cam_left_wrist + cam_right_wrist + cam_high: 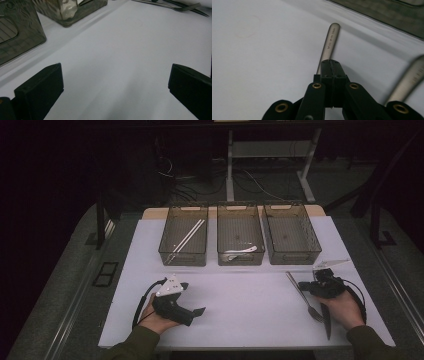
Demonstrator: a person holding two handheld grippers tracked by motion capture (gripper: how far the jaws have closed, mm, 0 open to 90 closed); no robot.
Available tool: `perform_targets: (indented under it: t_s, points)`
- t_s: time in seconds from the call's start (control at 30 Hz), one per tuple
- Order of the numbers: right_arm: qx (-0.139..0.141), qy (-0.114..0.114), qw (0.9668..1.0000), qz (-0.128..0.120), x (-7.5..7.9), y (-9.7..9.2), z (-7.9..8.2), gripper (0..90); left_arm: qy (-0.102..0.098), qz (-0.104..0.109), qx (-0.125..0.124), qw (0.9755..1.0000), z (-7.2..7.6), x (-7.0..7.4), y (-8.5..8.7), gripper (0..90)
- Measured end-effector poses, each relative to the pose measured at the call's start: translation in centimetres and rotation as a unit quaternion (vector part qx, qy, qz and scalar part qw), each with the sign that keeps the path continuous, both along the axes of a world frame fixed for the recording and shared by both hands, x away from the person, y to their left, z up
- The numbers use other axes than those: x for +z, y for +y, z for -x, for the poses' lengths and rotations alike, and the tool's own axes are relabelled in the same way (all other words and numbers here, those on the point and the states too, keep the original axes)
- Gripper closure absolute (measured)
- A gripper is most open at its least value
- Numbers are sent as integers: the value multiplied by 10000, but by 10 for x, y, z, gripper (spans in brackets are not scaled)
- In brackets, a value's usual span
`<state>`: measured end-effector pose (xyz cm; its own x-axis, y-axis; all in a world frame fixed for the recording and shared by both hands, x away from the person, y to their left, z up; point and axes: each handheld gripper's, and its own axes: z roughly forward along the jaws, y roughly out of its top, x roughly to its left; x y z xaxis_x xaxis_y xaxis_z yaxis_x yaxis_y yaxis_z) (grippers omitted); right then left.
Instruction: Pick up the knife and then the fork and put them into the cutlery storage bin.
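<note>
I have the right hand-held gripper [331,65] clenched on the handle of a fork [331,40]; in the right gripper view its jaws meet flat around the metal, with the rounded handle end poking out beyond them. I judge the grip sits on the handle because that is the flat, narrow stretch the pads can pinch. In the high view the fork [301,295] lies at the right of the table [240,305], tines toward me and handle pointing away toward the bins, with the right hand-held gripper [306,285] over its middle. Whether it has cleared the white surface I cannot tell.

Just beside it lies a dark knife [326,320], its blurred handle [409,78] showing at the right edge of the right gripper view. They lie close and nearly parallel, so I need a narrow pinch that takes one piece alone.

Three smoky bins stand in a row at the far side. The left bin [172,251] holds white chopsticks [187,239], the middle bin [225,254] a white spoon [242,251], and the right bin [312,245] looks empty. That reads as sorting by kind, so I judge the fork belongs in the right bin, the nearest one to this hand.

My left hand-held gripper [200,311] rests released on the table, jaws wide apart over bare surface, parked out of the way.
</note>
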<state>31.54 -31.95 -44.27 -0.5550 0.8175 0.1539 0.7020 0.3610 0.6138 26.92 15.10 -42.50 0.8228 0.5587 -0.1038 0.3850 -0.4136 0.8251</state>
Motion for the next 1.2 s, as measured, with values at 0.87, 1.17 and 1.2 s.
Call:
perform_targets:
  t_s: [0.87, 1.17, 1.2]
  points:
    - [940, -8, 9956, 9, 11, 17, 27, 753, 18, 15, -91, 10000, 0, -2, 0, 0]
    - [996, -67, 9943, 387, 7, 19, 38, 770, 36, -46, -110, 9999, -1, -2, 1, 0]
    - [997, -48, 9942, 404, 7, 19, 39, 776, 36, -42, -105, 9999, -1, -2, 1, 0]
